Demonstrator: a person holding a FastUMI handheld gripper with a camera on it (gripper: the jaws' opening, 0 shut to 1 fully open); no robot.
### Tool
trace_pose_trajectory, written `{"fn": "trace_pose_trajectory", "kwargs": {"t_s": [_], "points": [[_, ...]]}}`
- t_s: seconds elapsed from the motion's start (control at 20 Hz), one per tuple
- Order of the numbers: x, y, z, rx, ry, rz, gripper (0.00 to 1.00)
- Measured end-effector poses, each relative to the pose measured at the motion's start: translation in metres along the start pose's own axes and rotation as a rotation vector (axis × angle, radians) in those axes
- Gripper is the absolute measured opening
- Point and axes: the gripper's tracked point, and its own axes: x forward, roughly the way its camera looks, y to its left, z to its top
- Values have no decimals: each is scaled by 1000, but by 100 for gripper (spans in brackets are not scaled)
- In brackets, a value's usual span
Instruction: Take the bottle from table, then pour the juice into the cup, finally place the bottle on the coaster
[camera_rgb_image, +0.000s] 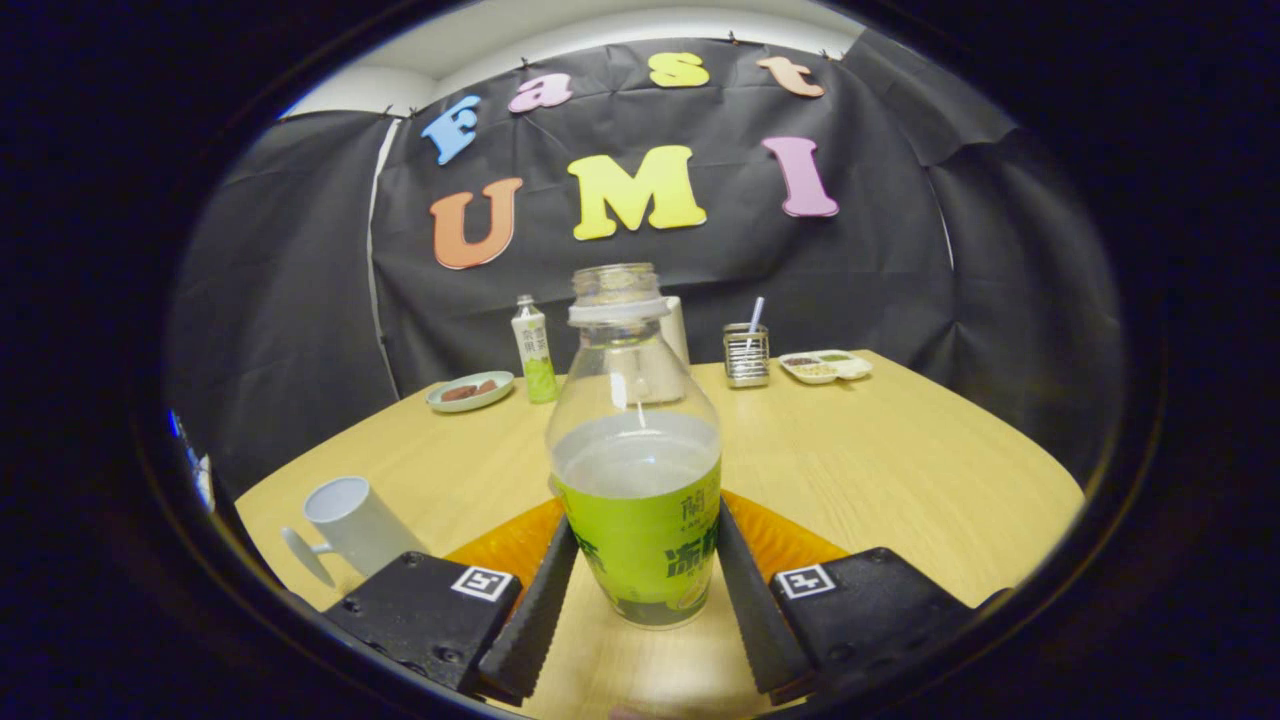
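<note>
Apparently, an uncapped bottle (636, 470) is flanked by the gripper (640, 600), fingers seemingly touching it; beyond lies the coaster (780, 540).

Judged next: lifting, then tilting towards the cup (350, 520).

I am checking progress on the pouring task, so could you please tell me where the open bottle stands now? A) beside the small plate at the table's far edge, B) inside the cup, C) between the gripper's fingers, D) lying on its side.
C: the bottle stands upright between the fingers of the hand-held gripper, which flank its labelled body, with the orange coaster just behind.
</note>
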Motion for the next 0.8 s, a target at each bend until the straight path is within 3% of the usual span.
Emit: {"fn": "trace_pose_trajectory", "kwargs": {"t_s": [0.35, 0.8], "points": [[-13, 23, 26, -246, -43, -11, 80], [-15, 36, 43, -812, -53, -168, 79]]}}
